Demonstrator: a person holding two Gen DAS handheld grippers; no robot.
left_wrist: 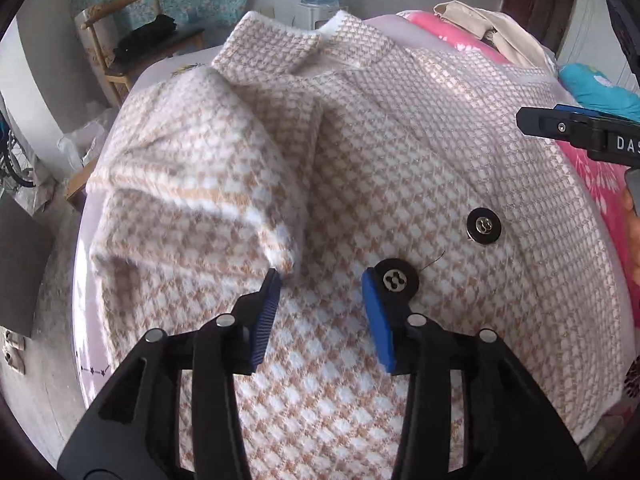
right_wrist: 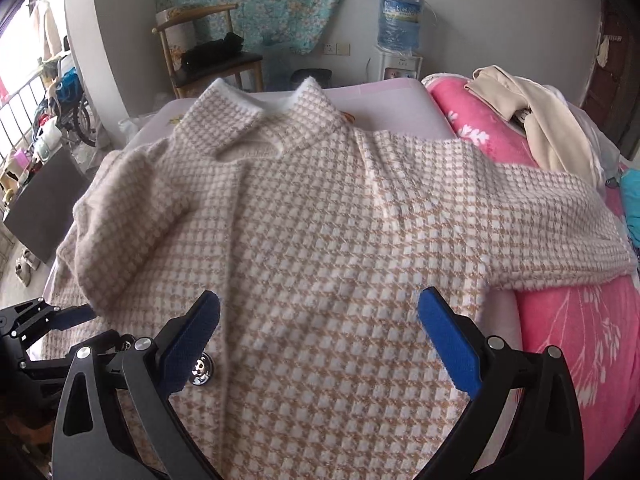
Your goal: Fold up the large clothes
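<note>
Two open tongs (left_wrist: pixel 320 276) (right_wrist: pixel 318 300), one coat (right_wrist: pixel 320 220)

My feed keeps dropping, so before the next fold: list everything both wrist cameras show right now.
coat: 1, beige-and-white houndstooth, spread on the bed, one sleeve folded across the front, the other stretched out
snap buttons: 2 visible, metal, coat front
bed sheet: 1, pale lilac, under the coat
blanket: 1, pink floral, beside the coat
cream garment: 1, on the blanket
chair: 1, wooden, dark clothes on its seat
water dispenser: 1, white with blue bottle, by the wall
left gripper: black, blue fingers, open over the coat
right gripper: same, open
</note>
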